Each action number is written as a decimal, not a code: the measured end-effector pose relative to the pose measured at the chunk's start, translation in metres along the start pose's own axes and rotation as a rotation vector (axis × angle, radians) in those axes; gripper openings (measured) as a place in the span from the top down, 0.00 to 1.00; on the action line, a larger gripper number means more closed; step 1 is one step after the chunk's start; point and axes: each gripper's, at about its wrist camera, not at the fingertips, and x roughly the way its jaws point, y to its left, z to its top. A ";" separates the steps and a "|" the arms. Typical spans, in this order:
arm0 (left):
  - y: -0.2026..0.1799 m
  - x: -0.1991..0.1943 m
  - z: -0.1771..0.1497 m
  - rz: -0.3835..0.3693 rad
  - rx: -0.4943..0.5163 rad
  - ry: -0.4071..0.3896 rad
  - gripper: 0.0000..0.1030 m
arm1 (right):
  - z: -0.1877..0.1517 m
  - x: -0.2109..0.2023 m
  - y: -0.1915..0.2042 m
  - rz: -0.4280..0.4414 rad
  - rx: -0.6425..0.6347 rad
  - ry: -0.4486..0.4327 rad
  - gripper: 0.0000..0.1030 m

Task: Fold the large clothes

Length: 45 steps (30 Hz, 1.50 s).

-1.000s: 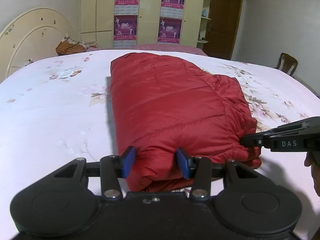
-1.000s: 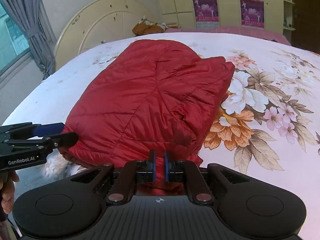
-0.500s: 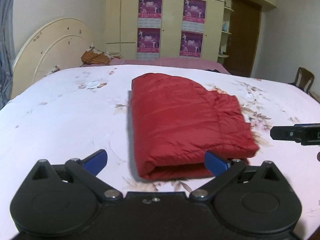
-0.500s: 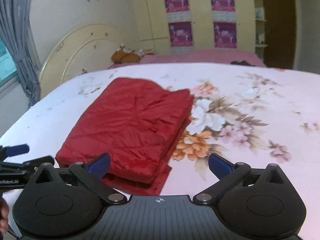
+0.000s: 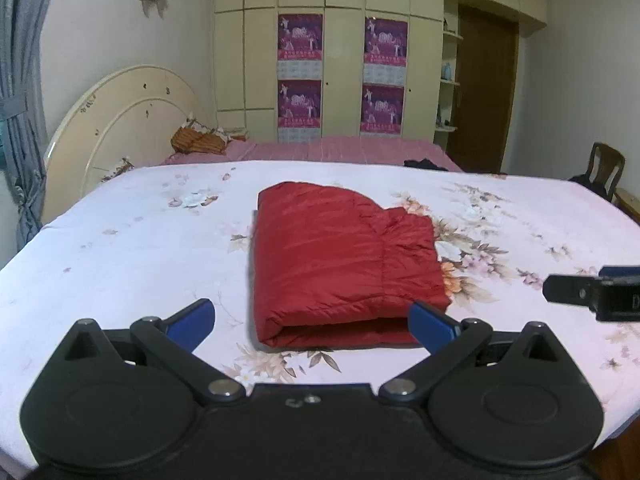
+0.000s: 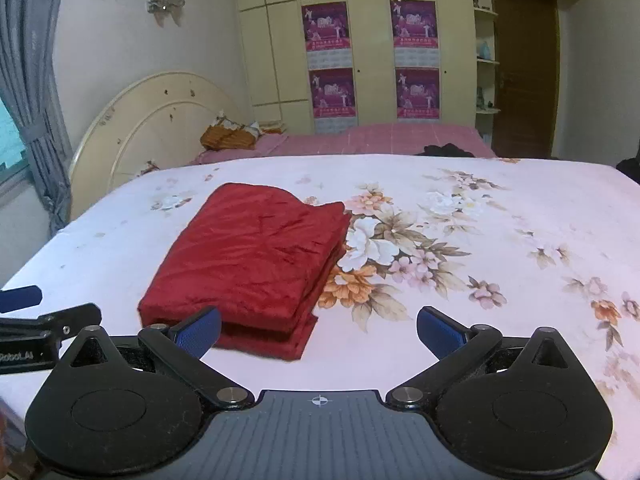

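Both tools, left [image 5: 311,320] and right [image 6: 319,330], have drawn back spread from the folded jacket [image 5: 340,256] (headboard [image 5: 120,128] beyond).

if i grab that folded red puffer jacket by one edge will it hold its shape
Probably not: the red jacket looks soft and quilted, so it should sag and unfold. Its shiny fabric may slip in the fingers. Likely light for its bulk.

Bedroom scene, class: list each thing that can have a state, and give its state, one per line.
Red jacket: folded, lying on the bed, free.
Left hand-held gripper: open, empty.
Right hand-held gripper: open, empty.
Door: closed.
Wardrobe: doors closed.
Curtain: tied back.
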 end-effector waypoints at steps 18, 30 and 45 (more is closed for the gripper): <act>-0.022 -0.089 -0.020 -0.028 -0.008 -0.070 0.00 | -0.031 -0.102 0.012 -0.003 -0.004 -0.055 0.00; -0.021 -0.101 -0.024 -0.035 -0.013 -0.095 0.00 | -0.034 -0.120 0.018 0.000 -0.016 -0.079 0.00; -0.021 -0.104 -0.022 -0.043 -0.007 -0.111 0.00 | -0.032 -0.123 0.016 0.003 -0.021 -0.081 0.00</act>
